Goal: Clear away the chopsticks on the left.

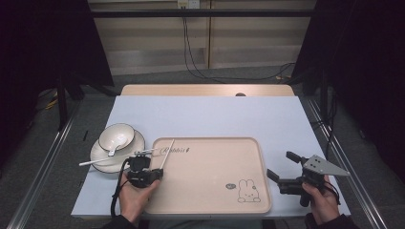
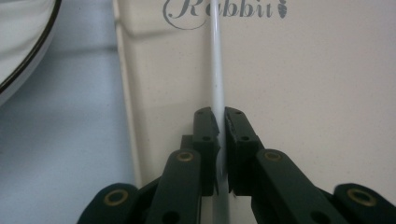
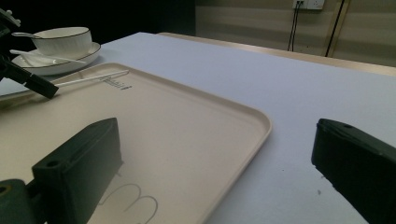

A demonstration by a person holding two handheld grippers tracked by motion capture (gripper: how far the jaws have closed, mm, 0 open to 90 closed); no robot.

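One white chopstick pinched in left claw over tray, right claw wide open, empty

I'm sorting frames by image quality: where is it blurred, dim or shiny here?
High view: the tray and table are evenly lit, the surroundings dark. Left gripper view: the chopstick carries a thin glare line; the plate at the corner is soft. Right gripper view: its own fingers are close, dark and blurred; the bowl is sharper.
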